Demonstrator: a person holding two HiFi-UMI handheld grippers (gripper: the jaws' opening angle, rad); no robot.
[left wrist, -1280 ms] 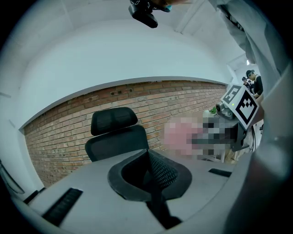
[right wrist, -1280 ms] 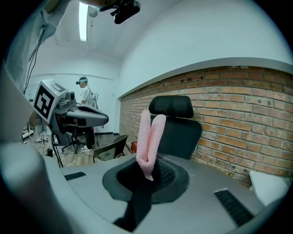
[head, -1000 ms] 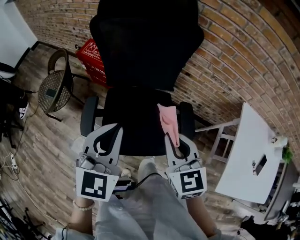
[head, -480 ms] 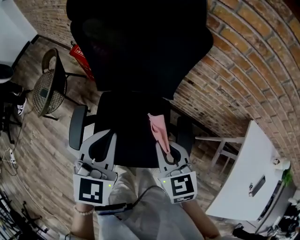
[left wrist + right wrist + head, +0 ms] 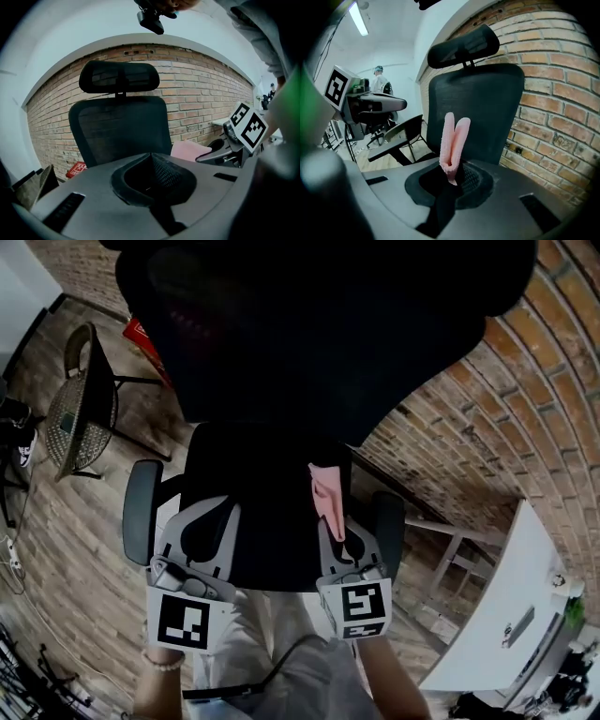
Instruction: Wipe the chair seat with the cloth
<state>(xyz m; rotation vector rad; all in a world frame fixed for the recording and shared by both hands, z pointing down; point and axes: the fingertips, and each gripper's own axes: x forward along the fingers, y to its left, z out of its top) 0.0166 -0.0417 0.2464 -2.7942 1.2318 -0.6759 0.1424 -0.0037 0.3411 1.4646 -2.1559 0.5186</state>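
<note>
R gripper pinches folded pink cloth over black chair seat; L gripper jaws pressed together, empty; wiping prob. not started yet

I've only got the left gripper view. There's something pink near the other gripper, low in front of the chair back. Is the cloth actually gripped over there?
Observer: Yes. The right gripper view shows the right claw shut on the cloth, which is folded and sticks out from between the jaws.
Operator: Where is it over the seat?
Observer: In the head view it is over the right edge of the seat, next to the right armrest. I cannot tell whether it touches the seat.
</note>
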